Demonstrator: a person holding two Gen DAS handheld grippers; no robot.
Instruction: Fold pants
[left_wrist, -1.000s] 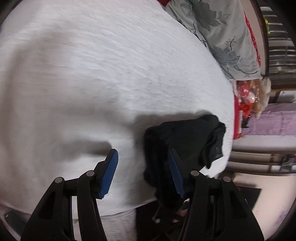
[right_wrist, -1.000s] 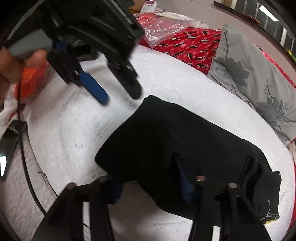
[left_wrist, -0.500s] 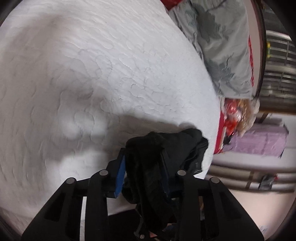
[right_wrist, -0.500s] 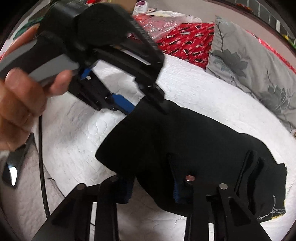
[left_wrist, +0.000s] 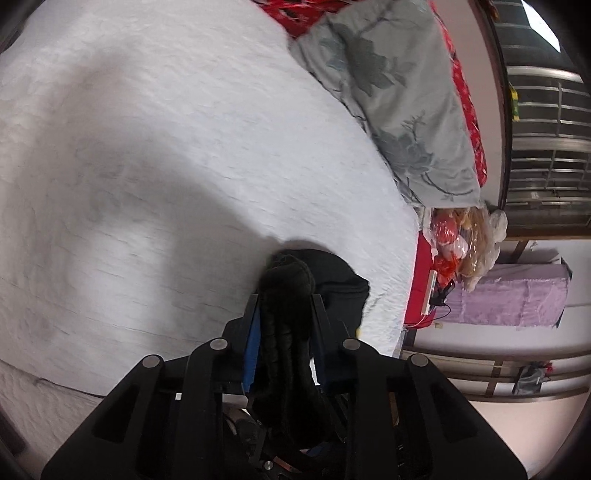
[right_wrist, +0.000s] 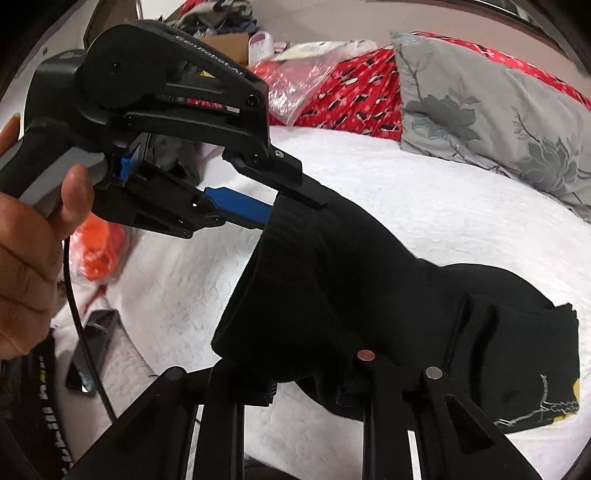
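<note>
I hold the black pants (right_wrist: 369, 288) up off the white bed (right_wrist: 424, 192) by one end: my left tongs (right_wrist: 284, 206) pinch a far corner, my right tongs (right_wrist: 306, 384) pinch the near edge, and the other end lies on the bed. I think I should lift both sides level and lay this end flat over that one. The pillow (right_wrist: 480, 107), the phone (right_wrist: 88, 350) and the cord (right_wrist: 81, 332) lie close by, so I should keep the fold in the middle.

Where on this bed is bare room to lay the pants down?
Bare white quilt lies between the black pants and the grey floral pillow. Crowded: the phone and orange bag by the left gripper.
</note>
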